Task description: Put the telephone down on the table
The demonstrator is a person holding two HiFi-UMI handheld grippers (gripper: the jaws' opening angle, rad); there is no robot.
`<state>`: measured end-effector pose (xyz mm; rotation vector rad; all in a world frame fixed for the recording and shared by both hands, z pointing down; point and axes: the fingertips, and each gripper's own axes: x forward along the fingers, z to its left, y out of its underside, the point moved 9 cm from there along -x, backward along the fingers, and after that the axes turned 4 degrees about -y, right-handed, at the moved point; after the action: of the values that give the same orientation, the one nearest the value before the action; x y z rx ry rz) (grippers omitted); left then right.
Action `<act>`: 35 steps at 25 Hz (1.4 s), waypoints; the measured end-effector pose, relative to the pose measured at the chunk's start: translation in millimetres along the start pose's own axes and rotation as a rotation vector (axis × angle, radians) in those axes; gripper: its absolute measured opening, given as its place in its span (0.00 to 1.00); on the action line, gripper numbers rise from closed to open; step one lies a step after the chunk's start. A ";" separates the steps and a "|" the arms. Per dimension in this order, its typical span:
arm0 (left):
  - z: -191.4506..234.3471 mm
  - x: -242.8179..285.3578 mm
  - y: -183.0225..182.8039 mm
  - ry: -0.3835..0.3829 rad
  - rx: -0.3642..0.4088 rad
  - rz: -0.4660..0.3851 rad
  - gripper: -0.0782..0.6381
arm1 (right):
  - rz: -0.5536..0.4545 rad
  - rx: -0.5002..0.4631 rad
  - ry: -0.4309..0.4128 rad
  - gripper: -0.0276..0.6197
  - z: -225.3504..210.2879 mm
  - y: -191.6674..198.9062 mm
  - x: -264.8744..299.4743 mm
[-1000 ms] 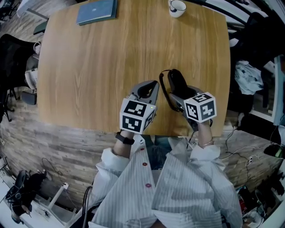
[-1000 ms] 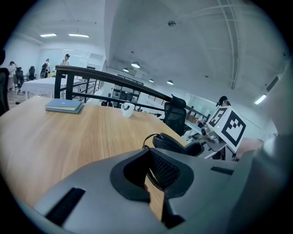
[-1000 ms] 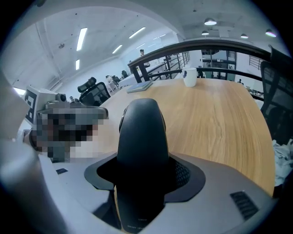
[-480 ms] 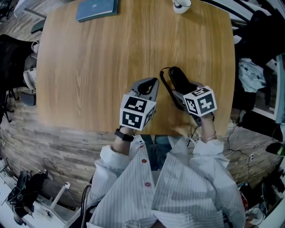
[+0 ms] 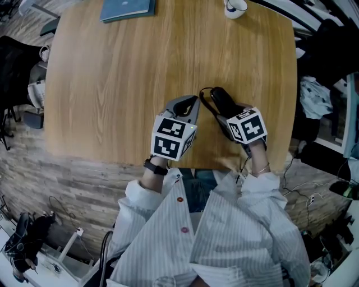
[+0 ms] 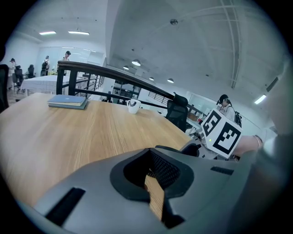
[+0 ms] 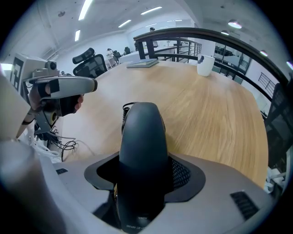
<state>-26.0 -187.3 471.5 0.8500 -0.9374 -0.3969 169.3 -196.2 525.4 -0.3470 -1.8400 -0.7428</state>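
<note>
The telephone (image 5: 220,100) is a black handset with a curled black cord (image 5: 204,100). My right gripper (image 5: 228,114) is shut on it near the table's (image 5: 112,84) front edge. In the right gripper view the handset (image 7: 142,146) stands between the jaws and points out over the wood; I cannot tell whether its far end touches the table. My left gripper (image 5: 187,106) is just to the handset's left, shut with nothing in it. In the left gripper view only a thin strip of wood shows between its jaws (image 6: 154,192).
A blue book (image 5: 128,8) lies at the table's far left and a white cup (image 5: 235,8) stands at the far right. Bare wood fills the space between them and my grippers. Office chairs, cables and clothing surround the table.
The right gripper with the handset has edged slightly left, toward the left gripper. The left gripper has hardly moved. The view has shifted a little.
</note>
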 end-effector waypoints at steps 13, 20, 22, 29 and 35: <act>4.9 -12.0 11.2 -0.003 -0.031 -0.010 0.12 | 0.046 -0.037 0.062 0.50 8.9 -0.4 5.9; 6.7 -15.9 17.2 -0.001 -0.044 -0.003 0.12 | 0.042 -0.035 0.060 0.50 7.4 -0.8 7.4; 5.7 -16.6 17.2 -0.003 -0.044 -0.005 0.12 | 0.040 -0.035 0.059 0.50 7.6 -0.7 6.7; 4.3 -17.7 15.9 0.002 -0.033 -0.008 0.12 | 0.032 -0.025 0.069 0.50 8.2 -0.8 7.1; 5.8 -21.0 14.9 -0.005 -0.026 -0.014 0.12 | -0.006 -0.007 0.048 0.50 10.7 -0.3 6.5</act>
<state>-43.2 -167.4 473.6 0.8321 -0.9293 -0.4226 158.7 -190.3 528.8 -0.3260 -1.7946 -0.7560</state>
